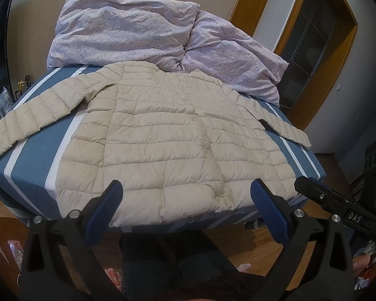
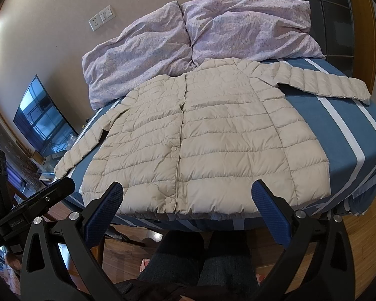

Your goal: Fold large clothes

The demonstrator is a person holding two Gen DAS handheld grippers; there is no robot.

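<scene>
- Across the middle of both wrist views, a cream quilted puffer jacket (image 1: pixel 163 140) (image 2: pixel 203 135) lies flat and front-up on a blue bed sheet with white stripes (image 1: pixel 35 173) (image 2: pixel 343 135).
- Its long axis runs from the hem at the lower frame edge to the collar at the top, pointing toward the crumpled lilac floral duvet (image 1: pixel 127 32) (image 2: pixel 213 32).
- Both sleeves spread sideways toward the left and right frame edges.
- Snap buttons show along the closed front in the right wrist view.
- At lower centre, the left gripper (image 1: pixel 186 193) hangs with its blue-padded jaws spread wide, holding nothing, just short of the hem.
- Likewise the right gripper (image 2: pixel 188 193) is spread wide and empty.
- No containers show.
</scene>
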